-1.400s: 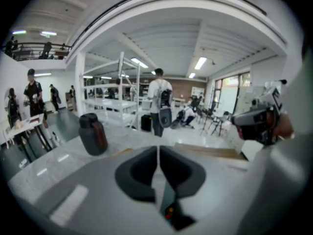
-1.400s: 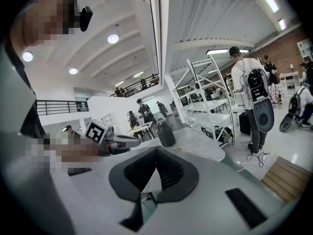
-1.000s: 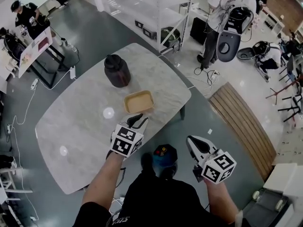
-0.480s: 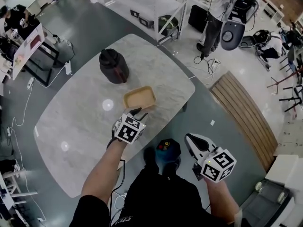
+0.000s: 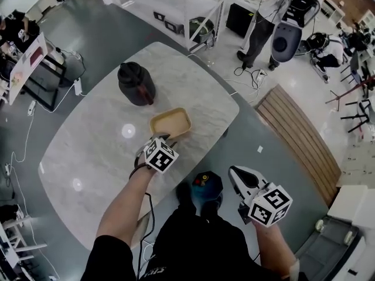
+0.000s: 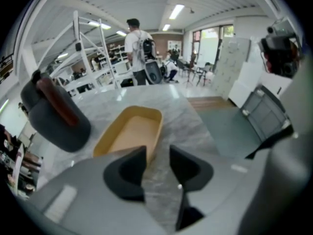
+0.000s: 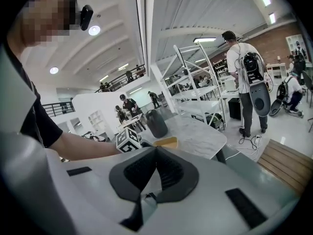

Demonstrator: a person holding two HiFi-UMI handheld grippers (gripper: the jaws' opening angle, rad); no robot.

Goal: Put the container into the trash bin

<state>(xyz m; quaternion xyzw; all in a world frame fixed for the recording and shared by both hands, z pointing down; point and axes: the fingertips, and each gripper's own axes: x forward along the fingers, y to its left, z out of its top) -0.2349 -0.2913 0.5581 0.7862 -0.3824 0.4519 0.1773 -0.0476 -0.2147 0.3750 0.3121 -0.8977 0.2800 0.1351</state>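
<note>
A tan, shallow container (image 5: 170, 123) lies open and empty on the marble table (image 5: 88, 151), near its front right edge. Behind it to the left stands the black trash bin (image 5: 136, 84), lid on. My left gripper (image 5: 159, 139) points steeply down at the container's near end. In the left gripper view its jaws (image 6: 157, 161) are opening; the gap shows only marble, and the container (image 6: 129, 133) ends just ahead of the left jaw, with the bin (image 6: 54, 114) beyond. My right gripper (image 5: 234, 172) hangs off the table to the right, tips together and empty (image 7: 156, 152).
A wooden slatted bench (image 5: 299, 139) runs along the table's right side. White shelving (image 5: 176, 4) stands past the far end, with a person (image 5: 263, 16) carrying a backpack rig beside it. Cables lie on the floor at left (image 5: 26, 139).
My left gripper has dropped and moved forward to the container's near end, and its jaws have spread wider. The right gripper has hardly shifted.
</note>
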